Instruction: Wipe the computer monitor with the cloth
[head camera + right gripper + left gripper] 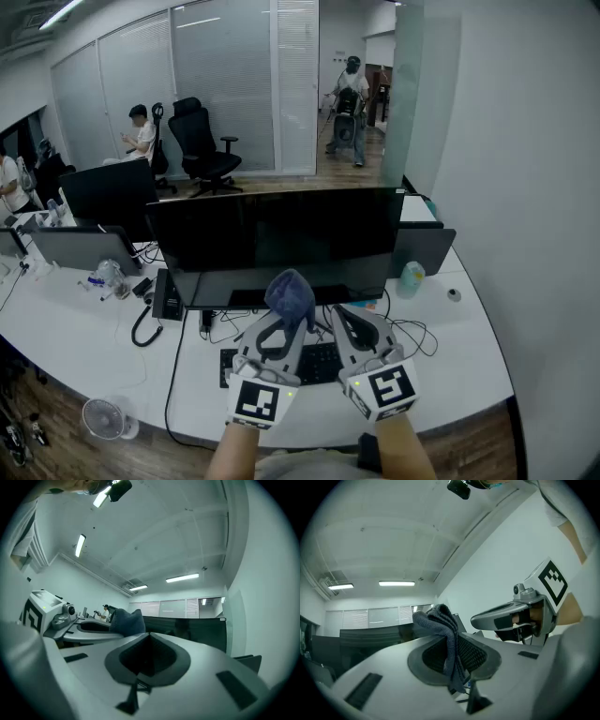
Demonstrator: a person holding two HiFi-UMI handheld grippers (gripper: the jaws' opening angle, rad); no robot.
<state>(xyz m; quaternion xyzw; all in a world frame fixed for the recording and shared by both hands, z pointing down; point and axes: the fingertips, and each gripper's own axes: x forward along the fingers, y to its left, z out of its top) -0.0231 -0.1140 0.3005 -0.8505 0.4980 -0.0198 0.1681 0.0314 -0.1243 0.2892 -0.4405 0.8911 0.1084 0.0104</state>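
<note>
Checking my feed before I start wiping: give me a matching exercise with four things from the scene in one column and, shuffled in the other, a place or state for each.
Things:
1. cloth
2. right gripper
3. monitor
4. small fan

Places or states:
A. on the floor, low at the left
B. jaws together, nothing between them
C. dark screen, behind the keyboard
D. pinched in the left gripper

Pairs: 1-D, 2-B, 3-C, 4-A
</note>
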